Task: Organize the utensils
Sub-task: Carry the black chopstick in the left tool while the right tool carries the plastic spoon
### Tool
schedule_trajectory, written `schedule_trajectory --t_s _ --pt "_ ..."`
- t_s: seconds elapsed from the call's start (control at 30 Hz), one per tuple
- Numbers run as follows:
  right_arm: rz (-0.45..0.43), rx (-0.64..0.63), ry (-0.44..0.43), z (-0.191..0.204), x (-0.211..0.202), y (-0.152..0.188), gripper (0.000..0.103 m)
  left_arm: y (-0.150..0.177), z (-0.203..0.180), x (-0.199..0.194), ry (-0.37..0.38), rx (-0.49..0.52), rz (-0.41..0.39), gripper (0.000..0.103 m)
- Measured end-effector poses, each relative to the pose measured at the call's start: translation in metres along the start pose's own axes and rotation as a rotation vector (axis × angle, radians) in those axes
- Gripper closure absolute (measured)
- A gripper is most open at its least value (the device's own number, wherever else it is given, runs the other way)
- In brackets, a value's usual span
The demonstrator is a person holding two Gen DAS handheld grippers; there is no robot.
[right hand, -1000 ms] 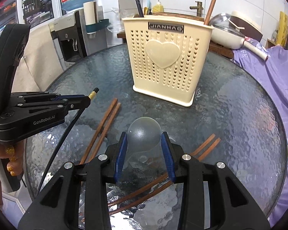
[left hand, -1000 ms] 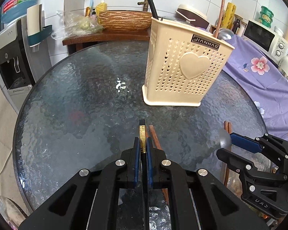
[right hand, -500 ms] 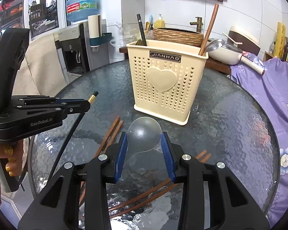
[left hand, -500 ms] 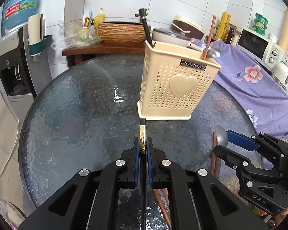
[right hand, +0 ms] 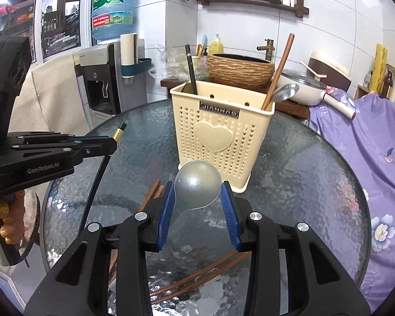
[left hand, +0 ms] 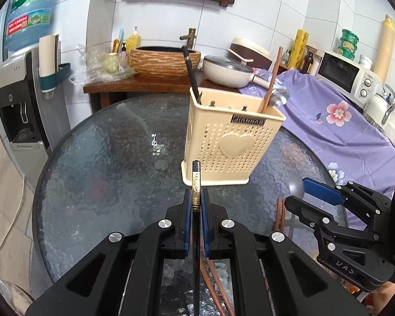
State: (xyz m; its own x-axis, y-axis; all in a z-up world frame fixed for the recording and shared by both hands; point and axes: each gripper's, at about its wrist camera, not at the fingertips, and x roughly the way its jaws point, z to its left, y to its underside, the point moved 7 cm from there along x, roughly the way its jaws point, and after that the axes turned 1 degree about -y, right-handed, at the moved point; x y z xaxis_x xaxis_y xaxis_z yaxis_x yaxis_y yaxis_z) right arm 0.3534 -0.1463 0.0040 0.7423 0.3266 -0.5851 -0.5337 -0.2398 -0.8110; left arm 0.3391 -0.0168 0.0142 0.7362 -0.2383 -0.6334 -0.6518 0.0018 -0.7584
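Above a round textured-glass table [left hand: 97, 184], the left gripper [left hand: 196, 205] is clamped on a black chopstick with a gold-patterned band [left hand: 196, 192], while the right gripper [right hand: 198, 205] pinches the bowl of a frosted silver metal spoon [right hand: 197, 191]. A cream perforated plastic utensil basket [right hand: 218, 142] stands toward the table's far edge; brown wooden chopsticks [right hand: 197, 279] lie near the front edge.

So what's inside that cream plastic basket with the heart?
Sticking out of the cream perforated basket: a black chopstick, a brown wooden chopstick and a steel spoon. Lower parts are hidden.
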Motion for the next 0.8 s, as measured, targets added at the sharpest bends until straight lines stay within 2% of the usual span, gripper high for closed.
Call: schedule_trajectory --t_s 0.57,0.8 --pt "-0.074 -0.040 0.051 -0.010 -0.018 -0.044 0.066 -0.040 -0.009 -0.031 0.032 0.019 -0.088 0.096" --pt "-0.072 -0.036 0.072 -0.020 -0.019 -0.063 0.066 -0.063 -0.015 -0.043 0.045 0.032 -0.122 0.096"
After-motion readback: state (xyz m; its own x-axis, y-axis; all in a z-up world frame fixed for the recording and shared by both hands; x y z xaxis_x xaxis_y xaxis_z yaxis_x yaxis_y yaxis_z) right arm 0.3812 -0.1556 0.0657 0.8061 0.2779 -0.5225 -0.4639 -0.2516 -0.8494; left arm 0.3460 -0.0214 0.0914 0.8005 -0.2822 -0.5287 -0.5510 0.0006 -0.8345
